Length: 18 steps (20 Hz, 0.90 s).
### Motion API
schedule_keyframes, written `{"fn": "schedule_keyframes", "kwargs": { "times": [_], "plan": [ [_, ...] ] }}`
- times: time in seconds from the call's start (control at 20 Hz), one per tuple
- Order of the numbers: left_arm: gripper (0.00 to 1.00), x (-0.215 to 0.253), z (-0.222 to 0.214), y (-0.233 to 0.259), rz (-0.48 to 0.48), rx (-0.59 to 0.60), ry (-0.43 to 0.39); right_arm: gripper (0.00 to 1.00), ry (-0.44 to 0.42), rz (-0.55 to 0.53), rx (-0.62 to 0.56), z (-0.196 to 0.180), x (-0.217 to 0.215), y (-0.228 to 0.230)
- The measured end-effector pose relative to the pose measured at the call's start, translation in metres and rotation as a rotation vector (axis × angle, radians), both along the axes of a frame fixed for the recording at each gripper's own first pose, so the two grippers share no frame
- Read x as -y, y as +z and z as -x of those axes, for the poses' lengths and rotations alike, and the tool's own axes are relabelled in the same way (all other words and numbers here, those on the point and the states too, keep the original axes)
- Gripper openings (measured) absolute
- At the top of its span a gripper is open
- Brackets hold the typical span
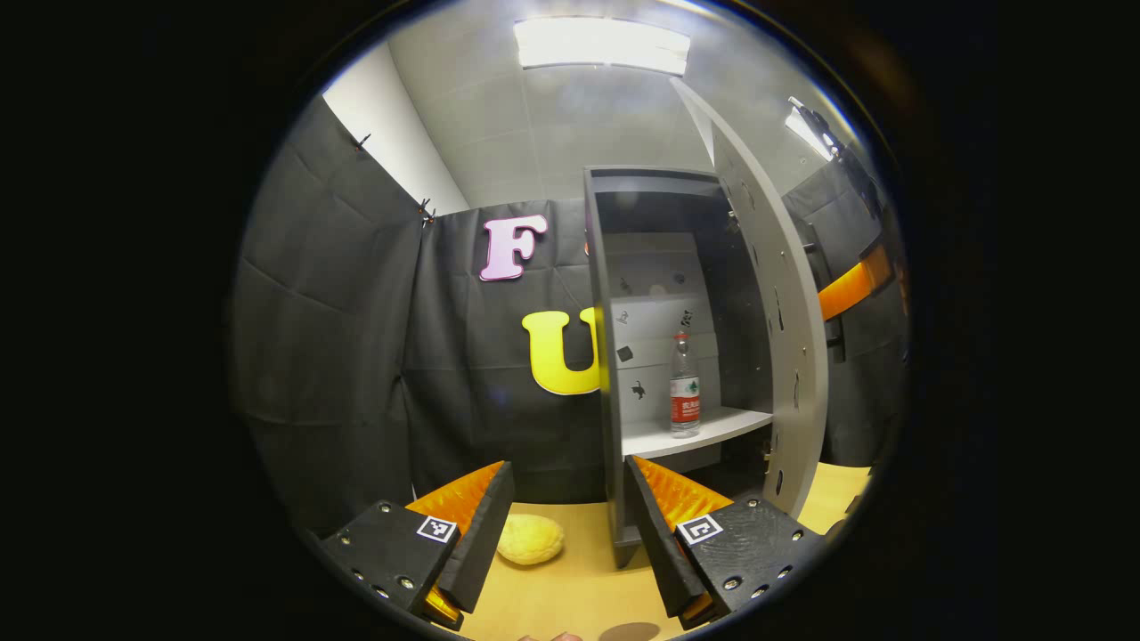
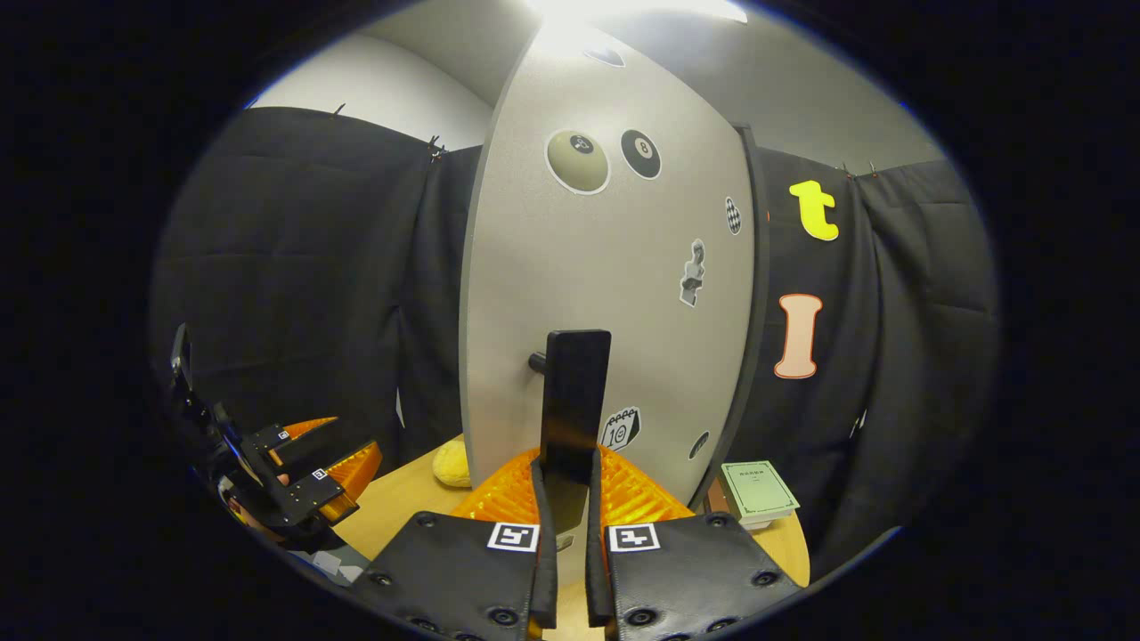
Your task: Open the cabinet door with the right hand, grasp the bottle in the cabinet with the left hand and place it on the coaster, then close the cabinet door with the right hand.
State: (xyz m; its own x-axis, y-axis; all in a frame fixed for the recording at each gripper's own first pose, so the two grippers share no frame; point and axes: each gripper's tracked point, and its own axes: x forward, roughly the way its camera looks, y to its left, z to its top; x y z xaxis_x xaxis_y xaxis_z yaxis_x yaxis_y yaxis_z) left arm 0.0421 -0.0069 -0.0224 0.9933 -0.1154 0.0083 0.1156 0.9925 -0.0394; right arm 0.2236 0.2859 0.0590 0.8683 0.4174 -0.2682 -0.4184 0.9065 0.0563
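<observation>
from my left gripper view: cabinet [image 1: 614, 374] stands on the table [image 1: 579, 592], door [image 1: 784, 338] swung out to its right. bottle [image 1: 684, 387] upright on the shelf [image 1: 704, 429] inside. round lump [image 1: 530, 539] on table, left of cabinet. right gripper view: booklet [image 2: 758, 489] on table, right of door.
</observation>
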Motion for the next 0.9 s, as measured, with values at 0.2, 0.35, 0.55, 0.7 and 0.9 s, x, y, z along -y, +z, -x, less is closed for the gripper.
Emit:
{"fn": "schedule_keyframes", "kwargs": {
  "times": [0.2, 0.35, 0.55, 0.7, 0.9],
  "plan": [
    [0.7, 0.041, 0.008, 0.015, -0.002, 0.012, -0.003, 0.14, 0.022, -0.011, 0.006, 0.004, 0.007, 0.001],
    [0.71, 0.07, 0.014, 0.023, -0.005, 0.014, -0.005, 0.14, 0.028, 0.0, 0.031, 0.003, 0.013, 0.002],
    [0.72, 0.108, 0.024, 0.028, 0.0, 0.008, -0.002, 0.14, 0.031, -0.02, 0.049, 0.001, 0.022, 0.003],
    [0.71, 0.13, 0.03, 0.034, -0.011, 0.008, 0.014, 0.14, 0.015, -0.04, 0.059, -0.001, 0.026, 0.002],
    [0.71, 0.16, 0.034, 0.048, -0.03, 0.027, 0.031, 0.1, -0.065, -0.02, 0.088, -0.008, 0.054, 0.001]
  ]
}}
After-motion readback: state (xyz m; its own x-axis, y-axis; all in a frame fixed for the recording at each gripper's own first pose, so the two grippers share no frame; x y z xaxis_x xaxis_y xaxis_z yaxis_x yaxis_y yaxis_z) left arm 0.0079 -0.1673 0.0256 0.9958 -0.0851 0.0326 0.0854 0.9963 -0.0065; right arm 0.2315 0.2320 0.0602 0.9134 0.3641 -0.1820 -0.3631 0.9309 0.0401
